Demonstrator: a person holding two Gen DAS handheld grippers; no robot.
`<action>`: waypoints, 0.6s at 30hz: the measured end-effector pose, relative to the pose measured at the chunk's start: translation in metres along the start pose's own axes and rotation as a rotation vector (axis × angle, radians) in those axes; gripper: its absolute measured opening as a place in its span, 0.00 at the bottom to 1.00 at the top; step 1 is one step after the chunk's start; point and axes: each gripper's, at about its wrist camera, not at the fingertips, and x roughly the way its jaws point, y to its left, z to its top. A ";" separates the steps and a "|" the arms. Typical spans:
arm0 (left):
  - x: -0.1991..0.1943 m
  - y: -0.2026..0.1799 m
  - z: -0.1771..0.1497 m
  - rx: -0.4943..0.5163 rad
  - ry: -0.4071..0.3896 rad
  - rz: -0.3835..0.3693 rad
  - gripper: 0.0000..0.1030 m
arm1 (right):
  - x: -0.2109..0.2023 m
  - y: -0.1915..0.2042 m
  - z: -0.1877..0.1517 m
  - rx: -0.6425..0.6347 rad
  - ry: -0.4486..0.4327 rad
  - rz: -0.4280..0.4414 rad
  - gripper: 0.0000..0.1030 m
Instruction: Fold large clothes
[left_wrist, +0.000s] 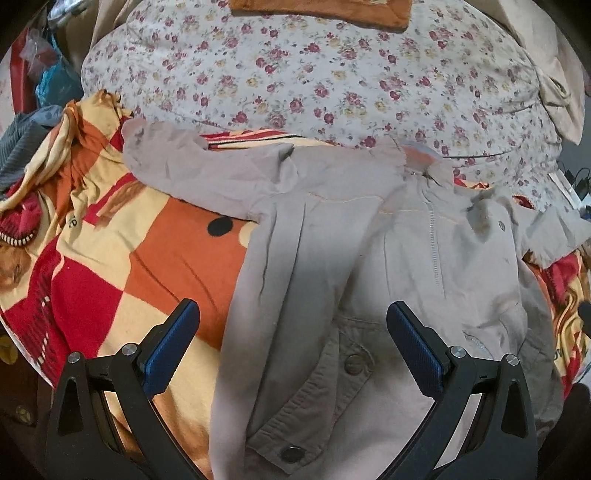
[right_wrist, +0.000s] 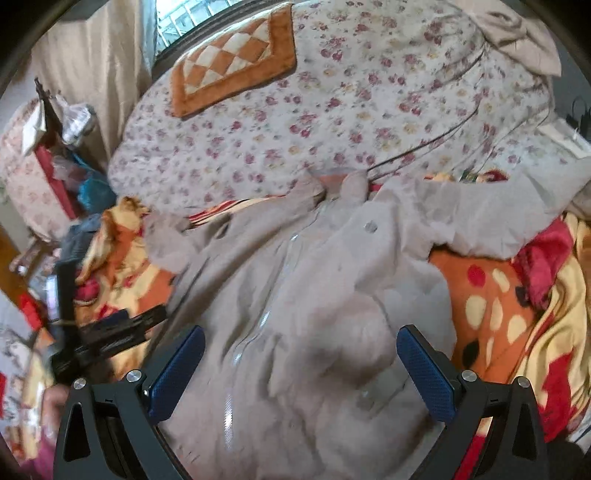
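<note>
A large beige jacket (left_wrist: 388, 258) with a zip and snap buttons lies spread front-up on a bright patterned blanket (left_wrist: 110, 258). Its left sleeve (left_wrist: 192, 166) reaches out to the left. My left gripper (left_wrist: 293, 314) is open and empty, hovering over the jacket's lower left side near a pocket flap (left_wrist: 314, 398). In the right wrist view the jacket (right_wrist: 314, 295) fills the middle, its right sleeve (right_wrist: 498, 206) stretched to the right. My right gripper (right_wrist: 301, 339) is open and empty above the jacket's lower part. The left gripper's body (right_wrist: 107, 339) shows at the left.
A floral quilt (left_wrist: 314, 74) is bunched behind the jacket, with an orange checked cushion (right_wrist: 232, 59) on it. Piled clothes and bags (left_wrist: 40, 85) stand at the far left. A beige curtain (right_wrist: 92, 66) hangs at the back left.
</note>
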 end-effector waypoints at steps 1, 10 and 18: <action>0.000 -0.002 0.001 0.005 -0.001 0.004 0.99 | 0.007 0.002 0.002 -0.008 -0.002 -0.012 1.00; 0.014 -0.013 0.005 0.004 0.009 0.006 0.99 | 0.055 0.009 0.004 -0.097 0.013 -0.117 1.00; 0.030 -0.024 0.007 0.028 0.019 0.006 0.99 | 0.074 0.008 0.000 -0.095 0.039 -0.163 1.00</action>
